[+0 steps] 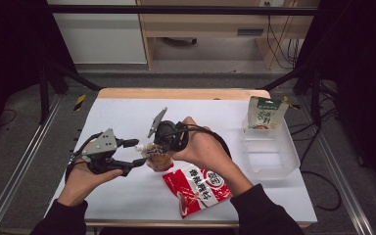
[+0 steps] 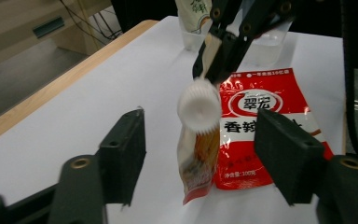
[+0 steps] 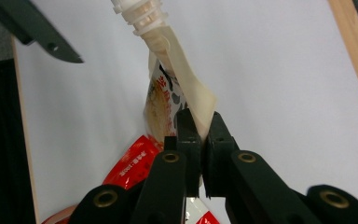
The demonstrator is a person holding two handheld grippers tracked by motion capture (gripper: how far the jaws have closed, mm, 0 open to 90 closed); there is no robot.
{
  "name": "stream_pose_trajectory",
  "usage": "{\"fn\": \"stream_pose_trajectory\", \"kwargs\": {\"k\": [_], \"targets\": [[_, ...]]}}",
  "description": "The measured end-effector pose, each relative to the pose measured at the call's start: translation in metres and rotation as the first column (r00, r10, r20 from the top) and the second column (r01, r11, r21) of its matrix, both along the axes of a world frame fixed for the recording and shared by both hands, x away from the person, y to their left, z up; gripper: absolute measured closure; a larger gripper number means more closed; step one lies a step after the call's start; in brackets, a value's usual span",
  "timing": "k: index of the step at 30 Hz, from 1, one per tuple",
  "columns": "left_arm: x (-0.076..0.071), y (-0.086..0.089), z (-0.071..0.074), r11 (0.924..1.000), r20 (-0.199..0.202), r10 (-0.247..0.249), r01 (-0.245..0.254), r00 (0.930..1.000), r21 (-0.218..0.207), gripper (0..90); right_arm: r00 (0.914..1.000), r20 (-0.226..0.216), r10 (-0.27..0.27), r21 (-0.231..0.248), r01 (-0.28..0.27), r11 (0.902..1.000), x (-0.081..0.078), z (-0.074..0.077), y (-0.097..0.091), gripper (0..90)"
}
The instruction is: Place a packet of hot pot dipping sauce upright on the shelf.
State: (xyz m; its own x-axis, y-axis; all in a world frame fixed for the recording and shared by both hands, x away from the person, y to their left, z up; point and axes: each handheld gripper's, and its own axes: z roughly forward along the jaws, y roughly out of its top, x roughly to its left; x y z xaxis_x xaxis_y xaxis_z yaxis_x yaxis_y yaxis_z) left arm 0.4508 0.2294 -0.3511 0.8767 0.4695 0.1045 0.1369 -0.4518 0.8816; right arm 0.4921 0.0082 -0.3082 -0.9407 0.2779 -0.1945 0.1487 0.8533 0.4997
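The spout pouch hangs above the table in the high view, pinched by the right gripper, whose hand comes in from the lower right with the wrist bent inward. The left gripper, held in the left hand, points level toward the pouch's white cap, its jaws apart on either side of it. A red packet lies flat on the white table just below the pouch. A clear tub stands at the right edge with a green bag leaning in its far end. Beyond the table are a grey floor, a wooden bench and black frame bars.

In the left gripper view the jaws stand wide, pads clear of the cap between them. The right gripper grips the pouch from above; the red packet lies behind it.

In the right gripper view the jaws are clamped narrow on the pouch's folded edge, cap pointing away, one left jaw tip at upper left.
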Motion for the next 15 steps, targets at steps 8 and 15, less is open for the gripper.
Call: {"fn": "stream_pose_trajectory", "kwargs": {"k": [8,15], "targets": [[0.006,0.005,-0.013,0.9988,-0.012,0.046,-0.046,0.9989,0.017,20.2,0.9983,0.006,-0.058,0.009,0.058,0.9983,0.017,0.001,-0.011,87.6],[0.011,0.009,-0.024,0.9973,-0.014,0.07,-0.07,0.9974,0.023,13.4,0.9957,0.001,-0.092,0.011,0.092,0.9957,0.027,-0.005,-0.025,87.6]]}}
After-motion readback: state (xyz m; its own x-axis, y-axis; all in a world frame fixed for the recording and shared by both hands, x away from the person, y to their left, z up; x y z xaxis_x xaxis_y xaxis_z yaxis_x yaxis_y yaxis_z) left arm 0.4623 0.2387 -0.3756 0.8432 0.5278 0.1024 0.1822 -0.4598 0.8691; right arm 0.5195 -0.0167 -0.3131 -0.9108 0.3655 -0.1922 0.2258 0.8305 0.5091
